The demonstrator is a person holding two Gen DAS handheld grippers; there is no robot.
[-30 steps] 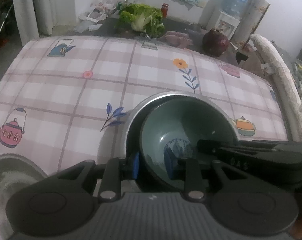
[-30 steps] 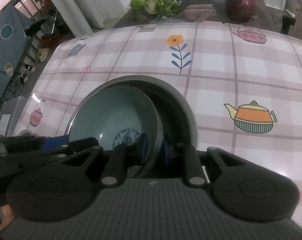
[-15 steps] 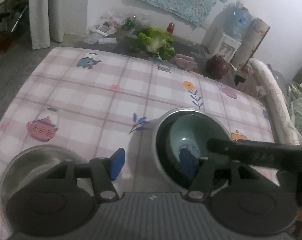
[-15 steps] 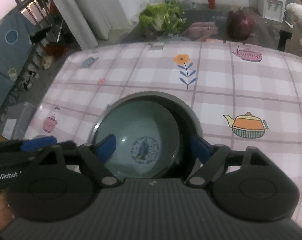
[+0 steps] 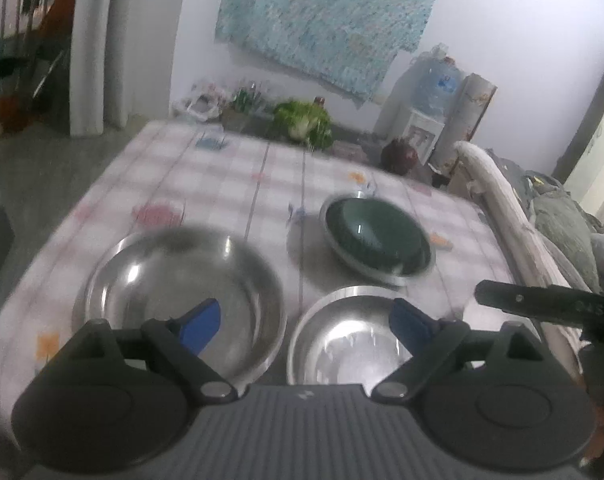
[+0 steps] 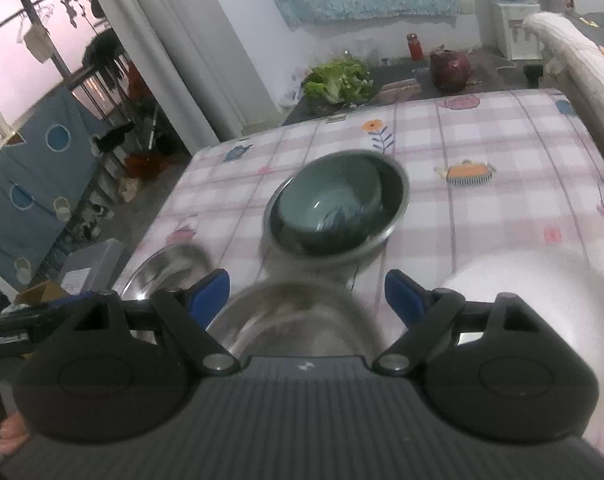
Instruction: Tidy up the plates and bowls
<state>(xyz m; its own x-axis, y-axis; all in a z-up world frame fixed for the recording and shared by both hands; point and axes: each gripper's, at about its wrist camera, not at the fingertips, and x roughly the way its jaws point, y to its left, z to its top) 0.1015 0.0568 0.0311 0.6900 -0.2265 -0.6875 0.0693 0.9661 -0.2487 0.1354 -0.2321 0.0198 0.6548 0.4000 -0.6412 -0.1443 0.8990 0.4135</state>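
Both your grippers, left [image 5: 302, 320] and right [image 6: 306, 294], gape empty, just opened; centre on the twelve-o'clock steel bowl [image 5: 341, 344].

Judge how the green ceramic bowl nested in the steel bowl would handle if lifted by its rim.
The green ceramic bowl looks glazed and glossy, so probably slippery in a rim pinch. Being ceramic, it is likely heavier than the steel bowl under it, and chippable. It sits tilted inside, so it may rock or slide.
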